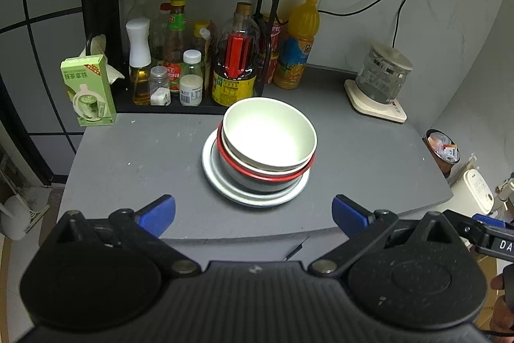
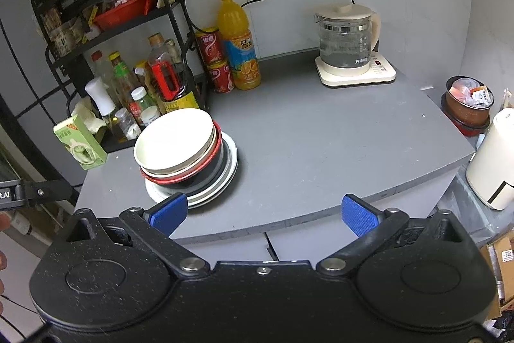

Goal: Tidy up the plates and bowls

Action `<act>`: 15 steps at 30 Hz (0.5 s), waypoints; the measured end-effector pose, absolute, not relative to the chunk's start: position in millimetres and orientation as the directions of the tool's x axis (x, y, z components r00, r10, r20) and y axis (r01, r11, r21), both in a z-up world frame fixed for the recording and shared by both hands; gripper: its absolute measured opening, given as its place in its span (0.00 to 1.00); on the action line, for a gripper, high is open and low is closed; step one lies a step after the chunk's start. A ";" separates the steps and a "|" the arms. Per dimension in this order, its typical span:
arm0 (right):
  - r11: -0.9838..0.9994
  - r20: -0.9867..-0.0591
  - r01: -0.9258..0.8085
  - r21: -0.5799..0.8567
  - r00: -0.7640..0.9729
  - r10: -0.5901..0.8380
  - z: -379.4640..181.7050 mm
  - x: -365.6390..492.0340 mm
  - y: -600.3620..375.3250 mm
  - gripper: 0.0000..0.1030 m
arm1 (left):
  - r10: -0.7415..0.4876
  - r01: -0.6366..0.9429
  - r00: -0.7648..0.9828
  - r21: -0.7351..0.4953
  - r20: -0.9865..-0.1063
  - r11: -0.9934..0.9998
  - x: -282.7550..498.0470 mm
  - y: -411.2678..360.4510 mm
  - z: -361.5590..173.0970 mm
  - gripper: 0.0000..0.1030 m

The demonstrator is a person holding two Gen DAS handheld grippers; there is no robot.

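A stack stands mid-table: a white bowl (image 1: 270, 134) nests in a red-rimmed black bowl (image 1: 257, 179), which sits on white plates (image 1: 221, 182). In the right wrist view the white bowl (image 2: 175, 142) tops the red-rimmed bowl (image 2: 205, 163) and the plates (image 2: 225, 176) at the left. My left gripper (image 1: 253, 214) hovers open at the table's front edge, just short of the stack, holding nothing. My right gripper (image 2: 263, 212) is open too, near the front edge, with the stack beside its left fingertip (image 2: 168, 211).
A black rack (image 1: 96, 21) with several bottles (image 1: 234, 60) stands at the back left, a green carton (image 1: 88, 90) beside it. An orange juice bottle (image 2: 237, 44), red cans (image 2: 215, 60) and a glass kettle (image 2: 348, 44) line the back. A bin (image 2: 467, 105) sits past the right edge.
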State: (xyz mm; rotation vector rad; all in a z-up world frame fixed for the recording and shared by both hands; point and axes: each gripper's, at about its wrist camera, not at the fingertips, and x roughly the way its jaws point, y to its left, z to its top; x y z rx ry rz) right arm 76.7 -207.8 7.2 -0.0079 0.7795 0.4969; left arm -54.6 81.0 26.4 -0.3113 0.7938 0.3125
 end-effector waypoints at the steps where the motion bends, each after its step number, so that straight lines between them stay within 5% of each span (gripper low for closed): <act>1: 0.883 -0.676 -0.435 0.177 0.598 0.430 6.7 75.2 -206.5 1.00 | 0.159 -0.387 0.659 -0.149 -0.735 0.910 -56.9 80.8 25.1 1.00; 15: 0.876 -0.705 -0.457 0.152 0.572 0.421 0.0 62.3 -183.4 1.00 | 0.147 -0.378 0.614 -0.126 -0.776 0.917 -71.5 85.1 2.3 1.00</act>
